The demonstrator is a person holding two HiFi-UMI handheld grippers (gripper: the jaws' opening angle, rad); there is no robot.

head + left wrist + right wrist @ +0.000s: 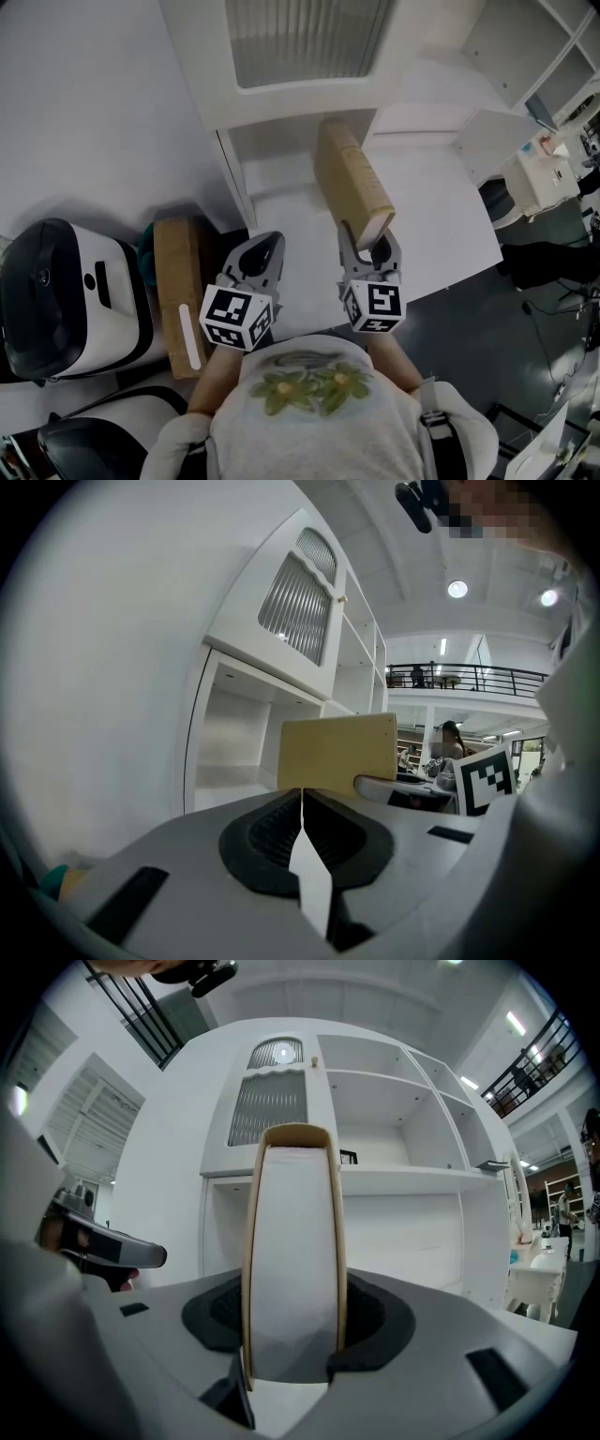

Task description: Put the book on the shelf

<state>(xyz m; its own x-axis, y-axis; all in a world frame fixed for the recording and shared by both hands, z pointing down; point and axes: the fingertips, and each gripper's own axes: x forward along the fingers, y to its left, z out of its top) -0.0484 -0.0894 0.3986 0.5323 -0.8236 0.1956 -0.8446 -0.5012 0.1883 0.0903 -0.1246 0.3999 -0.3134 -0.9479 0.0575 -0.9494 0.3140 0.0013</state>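
Now, right hand-held gripper (368, 251): pinching the book (349, 178) by its near end.
Left hand-held gripper (261, 248): pressed together, empty.
Next: I'd slide it squarely ahead into the shelf (291, 202).

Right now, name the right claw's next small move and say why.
Probably ease the right claw forward: it clamps the tan hardcover book on edge, aimed at the white shelf's open lower compartment, seemingly not yet inside.

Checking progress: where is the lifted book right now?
Right of centre in the head view, the book is clamped in the right gripper, before the lower compartment of the white shelf.
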